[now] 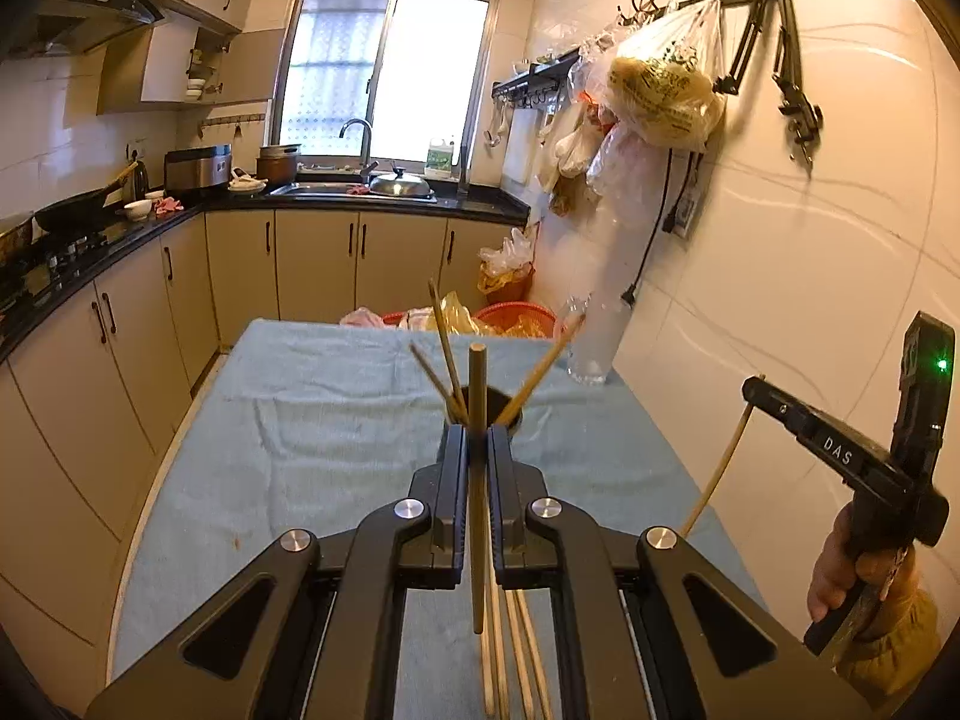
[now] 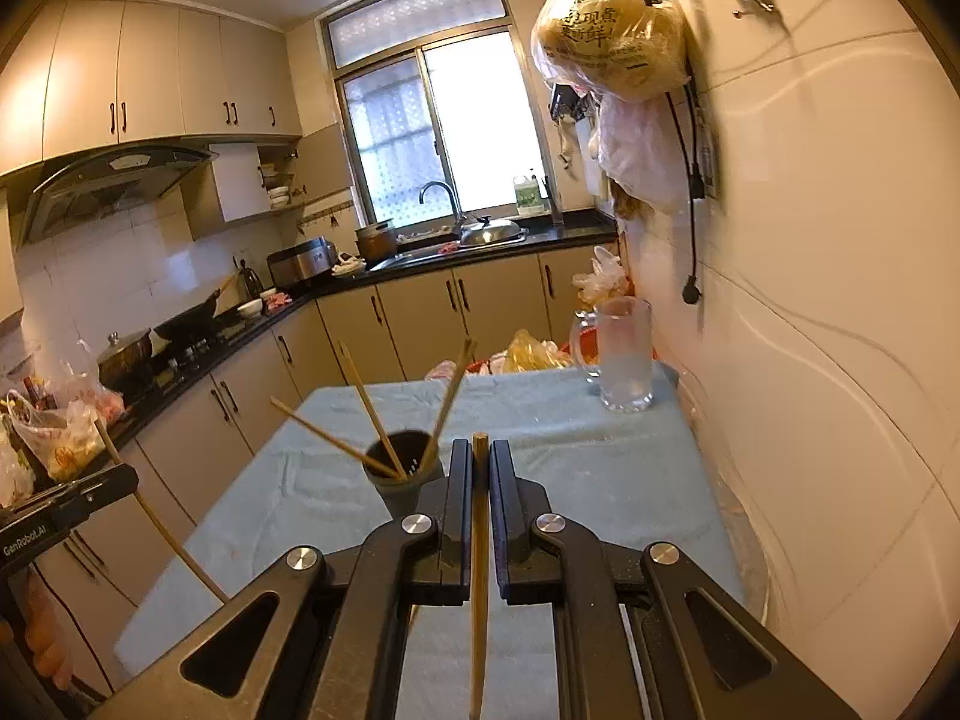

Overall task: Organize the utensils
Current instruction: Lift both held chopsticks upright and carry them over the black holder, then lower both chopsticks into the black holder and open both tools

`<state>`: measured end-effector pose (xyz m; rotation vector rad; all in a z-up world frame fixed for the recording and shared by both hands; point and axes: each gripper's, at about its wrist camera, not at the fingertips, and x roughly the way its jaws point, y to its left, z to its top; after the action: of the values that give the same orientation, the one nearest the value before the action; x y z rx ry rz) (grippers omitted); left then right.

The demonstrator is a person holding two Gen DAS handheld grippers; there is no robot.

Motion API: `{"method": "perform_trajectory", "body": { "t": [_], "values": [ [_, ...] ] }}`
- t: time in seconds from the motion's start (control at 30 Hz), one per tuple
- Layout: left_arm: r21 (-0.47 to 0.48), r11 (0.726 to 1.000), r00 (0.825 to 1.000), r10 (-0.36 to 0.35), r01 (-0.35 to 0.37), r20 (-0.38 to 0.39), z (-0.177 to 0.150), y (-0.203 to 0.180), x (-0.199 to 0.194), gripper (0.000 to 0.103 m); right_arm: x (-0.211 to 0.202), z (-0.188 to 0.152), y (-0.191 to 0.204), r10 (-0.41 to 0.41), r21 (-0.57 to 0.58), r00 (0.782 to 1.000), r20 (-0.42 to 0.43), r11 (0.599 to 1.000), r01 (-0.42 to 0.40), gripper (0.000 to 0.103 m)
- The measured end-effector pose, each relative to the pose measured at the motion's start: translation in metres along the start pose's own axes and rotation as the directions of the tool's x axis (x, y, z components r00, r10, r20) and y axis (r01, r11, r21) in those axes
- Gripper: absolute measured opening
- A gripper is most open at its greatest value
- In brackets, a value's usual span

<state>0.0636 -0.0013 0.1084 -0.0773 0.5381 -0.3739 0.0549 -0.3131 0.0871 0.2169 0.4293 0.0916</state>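
Both grippers, one chopstick each

Left gripper (image 1: 477, 438) and right gripper (image 2: 480, 453) each pinch a chopstick (image 1: 478, 480); dark cup (image 2: 399, 468) at eleven o'clock.

Daylight admitted through the window (image 1: 384, 72), its panes blown out to white, warm yellowish cast thrown over the wall tiles (image 1: 840, 252), straight lines bent by fisheye, corners vignetted black, far counter perhaps slightly softened.
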Motion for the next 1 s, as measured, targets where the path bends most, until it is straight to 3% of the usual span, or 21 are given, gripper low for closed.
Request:
{"method": "perform_trajectory", "body": {
  "t": [0.4,0.63,0.83,1.0],
  "values": [
    [-0.02,1.0,0.994,0.011,-0.009,0.106,0.103,-0.004,0.047,0.006,0.046,0.089,0.021,0.078,0.063,0.983,0.167,0.994,-0.089,0.006],
    [-0.051,0.999,0.999,0.01,-0.007,0.052,0.124,0.002,0.116,0.006,0.102,0.108,0.021,0.044,0.126,0.973,0.227,0.989,-0.074,0.006],
    [-0.069,0.998,0.998,-0.003,-0.002,-0.071,0.11,0.007,0.18,0.006,0.165,0.09,0.018,0.031,0.131,0.994,0.108,0.99,-0.046,0.006],
    [-0.069,0.998,0.996,-0.011,0.005,-0.09,0.103,0.009,0.189,0.006,0.19,0.079,0.018,0.066,0.114,0.998,0.025,0.991,-0.068,0.007]
  ]
}}
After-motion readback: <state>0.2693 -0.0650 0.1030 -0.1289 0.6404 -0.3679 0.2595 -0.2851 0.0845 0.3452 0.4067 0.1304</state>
